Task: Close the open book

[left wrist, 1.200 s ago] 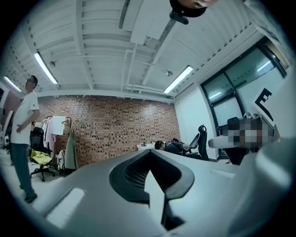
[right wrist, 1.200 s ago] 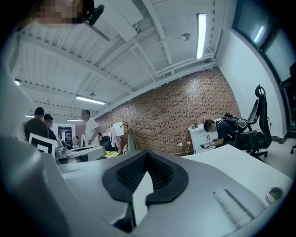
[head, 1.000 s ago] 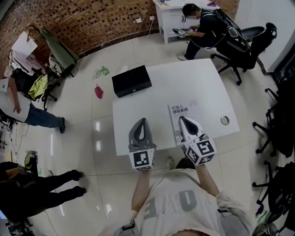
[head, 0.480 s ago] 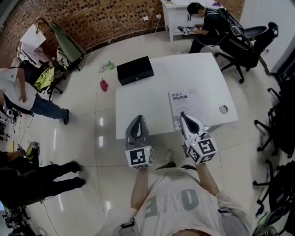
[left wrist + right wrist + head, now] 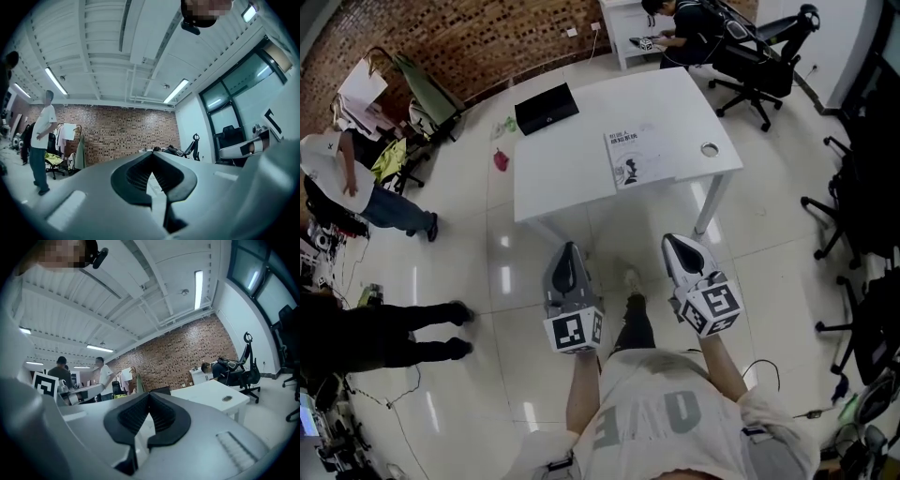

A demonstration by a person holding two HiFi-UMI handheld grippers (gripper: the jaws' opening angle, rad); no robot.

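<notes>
The book (image 5: 637, 157) lies closed, white cover up, near the front edge of the white table (image 5: 572, 173). Both grippers hang over the floor, well short of the table and touching nothing. My left gripper (image 5: 568, 248) points toward the table's front left, and its jaws are shut with nothing between them. In the left gripper view the left gripper (image 5: 151, 158) has its tips meeting. My right gripper (image 5: 671, 241) is likewise shut and empty, below the book. In the right gripper view the right gripper (image 5: 148, 397) faces the table (image 5: 211, 391).
A black case (image 5: 547, 108) sits at the table's far left corner, a round grommet (image 5: 709, 149) at its right edge. Office chairs (image 5: 759, 56) stand behind and to the right. A person (image 5: 347, 178) stands at left, and another sits at a far desk (image 5: 675, 23).
Both grippers have drawn back from over the table's front edge to above the floor. The table and book now sit farther up in the head view. The book stays closed.
</notes>
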